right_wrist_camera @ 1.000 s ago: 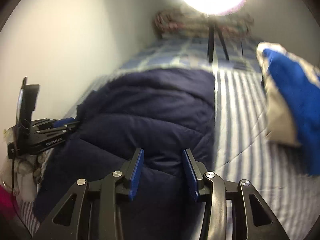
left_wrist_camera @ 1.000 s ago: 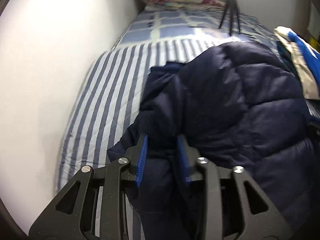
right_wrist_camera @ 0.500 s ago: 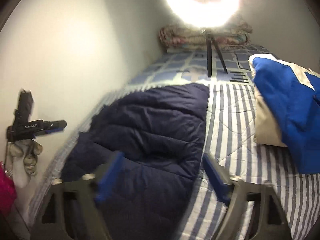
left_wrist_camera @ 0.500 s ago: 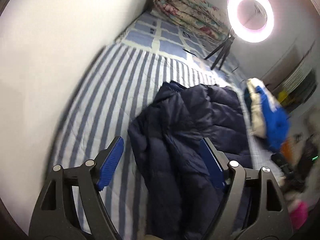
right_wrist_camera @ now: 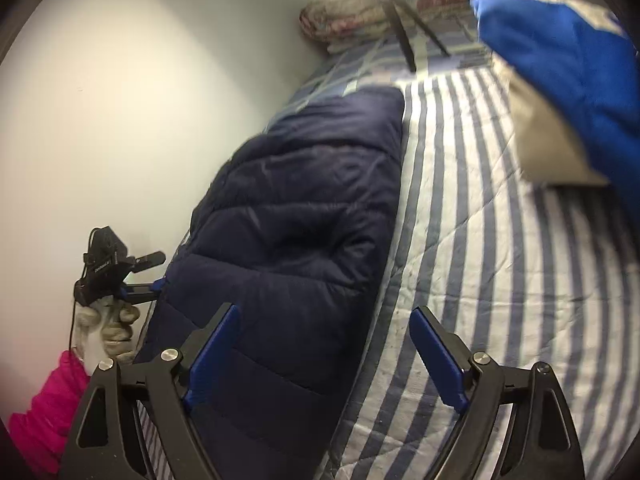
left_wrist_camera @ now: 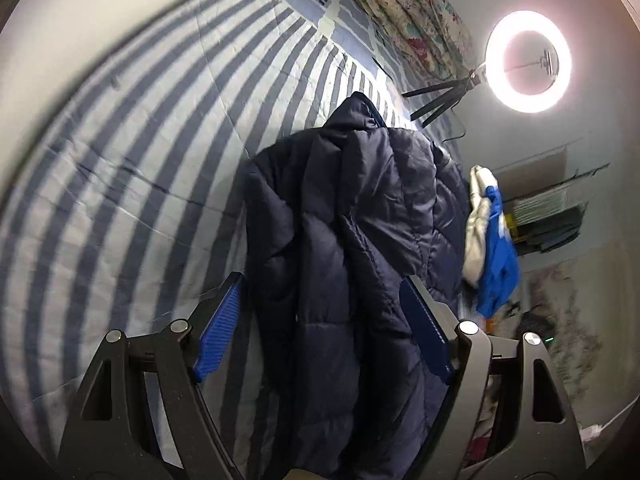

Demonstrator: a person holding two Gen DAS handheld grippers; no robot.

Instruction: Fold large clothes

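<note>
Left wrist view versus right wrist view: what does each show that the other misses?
Only the left wrist view shows the full ring light, the jacket's collar end and the room clutter at the right.

Only the right wrist view shows the gloved left hand, its pink sleeve, and the left tongs from outside, at the jacket's edge.

Both show the navy puffer jacket lying folded on the striped bedspread, the blue-and-white garment, the floral quilt and the light's tripod. The left tongs and right tongs are both open, holding nothing.
</note>
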